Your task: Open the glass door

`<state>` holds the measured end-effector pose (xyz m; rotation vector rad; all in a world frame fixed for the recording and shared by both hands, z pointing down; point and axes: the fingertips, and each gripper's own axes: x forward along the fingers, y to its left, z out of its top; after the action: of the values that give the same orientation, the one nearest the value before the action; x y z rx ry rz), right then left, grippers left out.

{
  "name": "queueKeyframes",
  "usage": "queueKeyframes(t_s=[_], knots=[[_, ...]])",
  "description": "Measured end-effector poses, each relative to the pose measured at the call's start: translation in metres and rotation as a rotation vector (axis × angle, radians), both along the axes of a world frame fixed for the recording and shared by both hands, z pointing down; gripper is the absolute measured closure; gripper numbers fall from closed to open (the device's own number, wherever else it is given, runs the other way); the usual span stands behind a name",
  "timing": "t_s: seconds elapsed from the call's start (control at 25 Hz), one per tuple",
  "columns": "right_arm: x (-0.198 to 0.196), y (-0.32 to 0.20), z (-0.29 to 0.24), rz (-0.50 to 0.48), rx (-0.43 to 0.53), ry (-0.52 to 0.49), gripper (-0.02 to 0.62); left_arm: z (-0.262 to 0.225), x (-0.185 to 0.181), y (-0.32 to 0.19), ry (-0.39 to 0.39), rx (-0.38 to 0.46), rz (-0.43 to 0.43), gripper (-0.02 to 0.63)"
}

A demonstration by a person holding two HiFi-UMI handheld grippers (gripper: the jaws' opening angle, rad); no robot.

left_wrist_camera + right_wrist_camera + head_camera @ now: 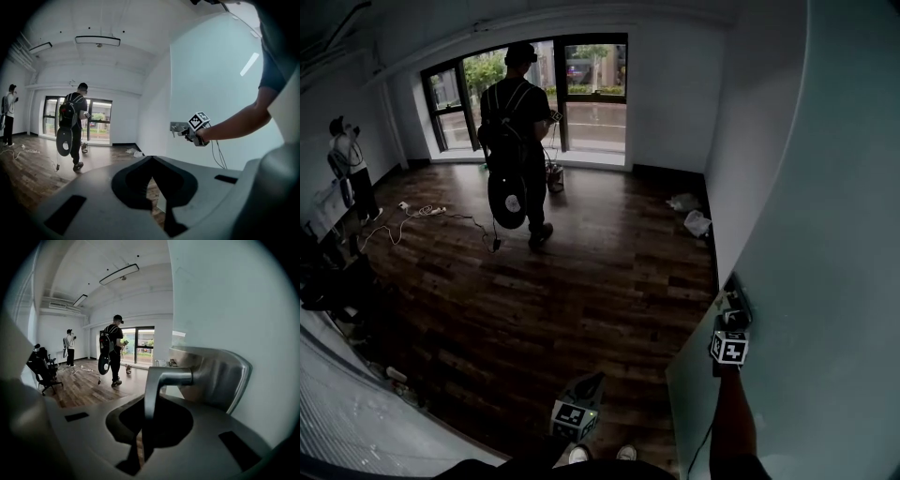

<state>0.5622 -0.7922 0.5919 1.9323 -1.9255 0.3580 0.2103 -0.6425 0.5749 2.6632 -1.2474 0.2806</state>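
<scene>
Right gripper (142, 428) pinches between its jaws the down-turned lever of the steel door handle (171, 377) on the pale glass door (825, 234) at the person's right, while the left gripper (151, 165), jaws together on nothing, hangs above the dark wood floor (581, 281).

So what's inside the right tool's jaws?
The silver metal lever handle of the pale frosted glass door. The right tool has its jaws closed on the lever's hanging end. The lever's lowest tip sinks into the dark gap, so it cannot be seen.
</scene>
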Motion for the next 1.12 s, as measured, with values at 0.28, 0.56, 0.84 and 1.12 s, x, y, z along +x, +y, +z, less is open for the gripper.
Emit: queueKeyframes(t_s=[0.28,0.56,0.84,1.12], knots=[[0.01,0.002,-0.001,0.014,-0.035,0.008,0.568,-0.007,-0.002,-0.006,0.008,-0.004,0.001,0.6],[0.016,0.018,-0.023,0.06,-0.146,0.063,0.513,-0.012,-0.015,-0.004,0.044,-0.022,-0.015,0.6],[0.009,0.075,-0.076,0.211,0.082,0.17,0.417,-0.016,-0.045,0.006,0.062,-0.006,-0.029,0.6],[-0.11,0.167,-0.084,0.184,0.281,-0.044,0.42,-0.003,-0.08,0.026,0.116,-0.021,0.003,0.6]])
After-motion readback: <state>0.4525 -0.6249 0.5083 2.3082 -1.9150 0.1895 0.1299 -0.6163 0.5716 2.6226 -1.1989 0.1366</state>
